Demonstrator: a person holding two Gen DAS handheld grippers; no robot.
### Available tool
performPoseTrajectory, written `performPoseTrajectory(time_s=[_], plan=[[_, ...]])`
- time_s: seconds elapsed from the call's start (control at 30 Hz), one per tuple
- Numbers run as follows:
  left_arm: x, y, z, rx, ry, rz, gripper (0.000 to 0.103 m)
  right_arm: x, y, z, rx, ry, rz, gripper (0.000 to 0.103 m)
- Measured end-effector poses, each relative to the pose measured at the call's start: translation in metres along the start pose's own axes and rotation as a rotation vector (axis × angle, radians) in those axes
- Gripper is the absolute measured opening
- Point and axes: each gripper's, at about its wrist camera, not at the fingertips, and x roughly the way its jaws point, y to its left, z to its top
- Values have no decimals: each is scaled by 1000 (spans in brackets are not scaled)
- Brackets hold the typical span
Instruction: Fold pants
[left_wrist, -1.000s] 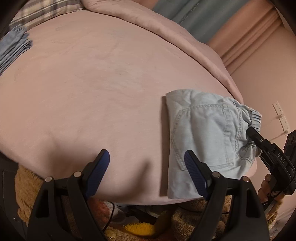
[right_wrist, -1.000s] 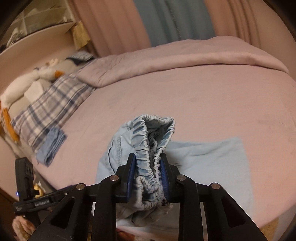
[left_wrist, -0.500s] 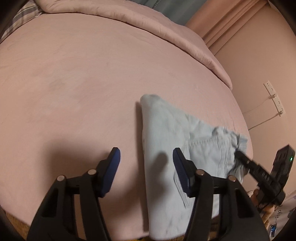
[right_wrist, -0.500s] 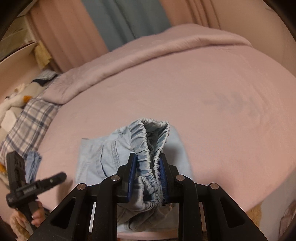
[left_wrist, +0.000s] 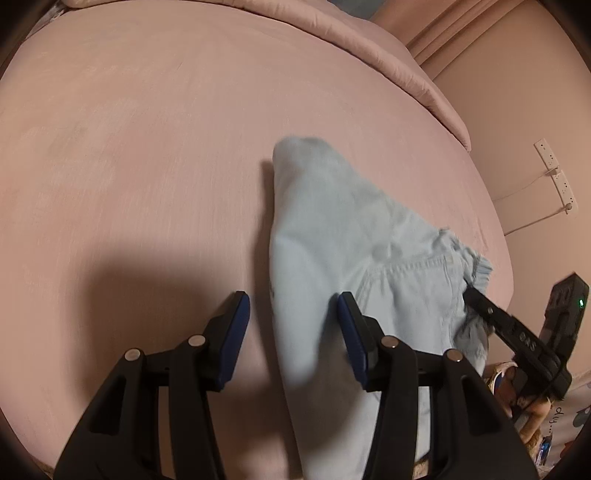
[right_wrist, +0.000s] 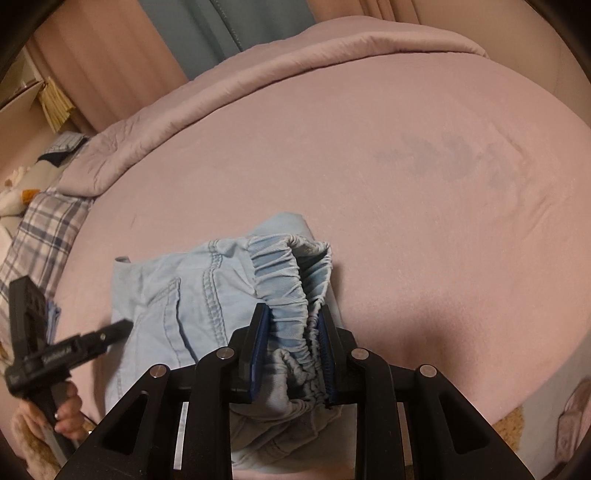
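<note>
Low in the right wrist frame, the right gripper (right_wrist: 291, 347) pinches the pants (right_wrist: 207, 295) by the waistband on the pink bed (right_wrist: 406, 184); the left gripper (left_wrist: 293, 332), half-spread and closing, straddles their folded edge without pressing it.

The pants (right_wrist: 207, 295) were pale blue denim with slightly darker blue stitching, their gathered waistband (right_wrist: 295, 291) the same pale blue. The bed sheet (left_wrist: 147, 166) was dusty pink, and the rolled duvet (right_wrist: 258, 85) along the top of the frame a greyer pink. Both grippers were black with dark blue pads (left_wrist: 236, 339). At the left edge lay a pillow (right_wrist: 40, 236) in grey-blue and white plaid. The curtains (right_wrist: 229, 33) were teal and pink.
</note>
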Motion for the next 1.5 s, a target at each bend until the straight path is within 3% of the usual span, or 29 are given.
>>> performPoseTrajectory(time_s=[0.2,0.47,0.83,1.07,1.17,1.27,1.5], plan=[[-13,6,-29,-20,23,-39,50,0,-1,-1,-3,-1,-8,25],[-28,-1,-70,27,39,-25,51,-2,-2,-2,-17,3,-24,28],[-28,7,-79,-19,69,-89,51,-16,-8,-15,-19,58,-26,51],[-32,7,-87,-22,68,-97,45,-14,-13,-25,-34,93,6,51],[-25,-1,-85,-42,80,-114,35,-18,-13,-25,-40,84,30,41],[-26,-2,-86,-38,79,-114,34,-29,-12,-30,-44,57,35,35],[-26,-5,-86,-36,93,-118,36,-13,-17,-35,-50,81,6,35]])
